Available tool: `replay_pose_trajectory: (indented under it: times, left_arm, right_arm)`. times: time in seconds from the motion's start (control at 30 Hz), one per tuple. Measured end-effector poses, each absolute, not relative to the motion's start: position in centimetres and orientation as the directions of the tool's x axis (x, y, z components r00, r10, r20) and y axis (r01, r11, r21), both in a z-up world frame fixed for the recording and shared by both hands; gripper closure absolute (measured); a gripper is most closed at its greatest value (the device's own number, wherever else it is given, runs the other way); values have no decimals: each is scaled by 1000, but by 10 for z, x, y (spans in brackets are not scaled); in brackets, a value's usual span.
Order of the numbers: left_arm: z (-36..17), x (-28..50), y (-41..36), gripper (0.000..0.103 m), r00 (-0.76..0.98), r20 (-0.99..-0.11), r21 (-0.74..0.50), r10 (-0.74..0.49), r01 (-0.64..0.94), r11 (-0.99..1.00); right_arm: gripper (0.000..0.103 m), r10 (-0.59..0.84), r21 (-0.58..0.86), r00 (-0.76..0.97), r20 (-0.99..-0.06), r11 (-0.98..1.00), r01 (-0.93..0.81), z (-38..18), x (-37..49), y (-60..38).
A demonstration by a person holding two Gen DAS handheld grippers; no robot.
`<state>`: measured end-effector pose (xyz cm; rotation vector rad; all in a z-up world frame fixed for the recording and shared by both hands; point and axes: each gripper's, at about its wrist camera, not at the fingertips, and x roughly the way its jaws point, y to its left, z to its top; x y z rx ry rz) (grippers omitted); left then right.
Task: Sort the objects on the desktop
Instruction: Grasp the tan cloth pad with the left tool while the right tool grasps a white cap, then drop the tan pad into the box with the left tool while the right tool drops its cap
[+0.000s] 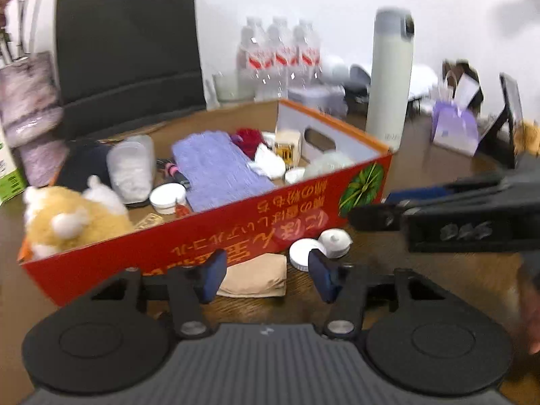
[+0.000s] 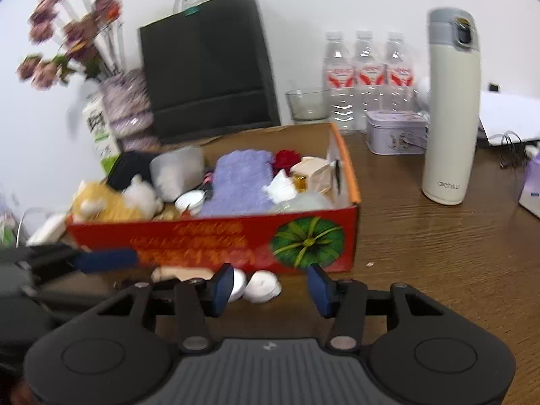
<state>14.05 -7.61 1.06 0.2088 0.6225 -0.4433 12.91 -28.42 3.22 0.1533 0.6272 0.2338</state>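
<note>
A red cardboard box (image 1: 202, 239) (image 2: 209, 236) stands on the brown table. It holds a purple towel (image 1: 216, 168), a tan plush toy (image 1: 71, 216), a clear cup, a small white jar and a red flower. In front of the box lie a beige folded pack (image 1: 260, 276) and two small white jars (image 1: 332, 241) (image 2: 265, 287). My left gripper (image 1: 266, 275) hovers open just short of the beige pack, its pads not touching it. My right gripper (image 2: 270, 288) is open too, with the white jars beyond its tips. In the left wrist view the right gripper's fingers (image 1: 378, 217) reach in from the right.
A tall cream thermos (image 2: 450, 118) stands right of the box. Three water bottles (image 2: 364, 77), a glass bowl (image 2: 307, 104) and a lilac tin (image 2: 395, 131) stand behind. A black bag (image 2: 206, 67), flowers and a milk carton are back left. A purple box (image 1: 454, 128) sits far right.
</note>
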Motion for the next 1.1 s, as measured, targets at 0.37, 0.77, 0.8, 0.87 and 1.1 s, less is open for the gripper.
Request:
replay_pose_trajectory:
  times: [0.37, 0.77, 0.8, 0.87, 1.1]
  left_arm:
    - [7, 135, -61, 100, 711, -620, 46, -331, 454, 890]
    - [47, 42, 23, 101, 791, -524, -159, -315, 272, 949]
    - [45, 35, 27, 101, 787, -534, -162, -308, 263, 951]
    - [39, 24, 33, 100, 790, -547, -149, -278, 235, 961]
    - [26, -1, 44, 100, 773, -576, -155, -266, 216, 964]
  right_arm:
    - [59, 335, 105, 746, -576, 935, -339, 23, 130, -257]
    - [102, 312, -27, 706, -636, 905, -425, 6, 136, -209]
    - [103, 313, -32, 705, -636, 902, -430, 6, 132, -206]
    - [103, 319, -18, 722, -614, 909, -417, 9, 117, -204]
    - [63, 309, 16, 768, -561, 932, -362, 17, 88, -203]
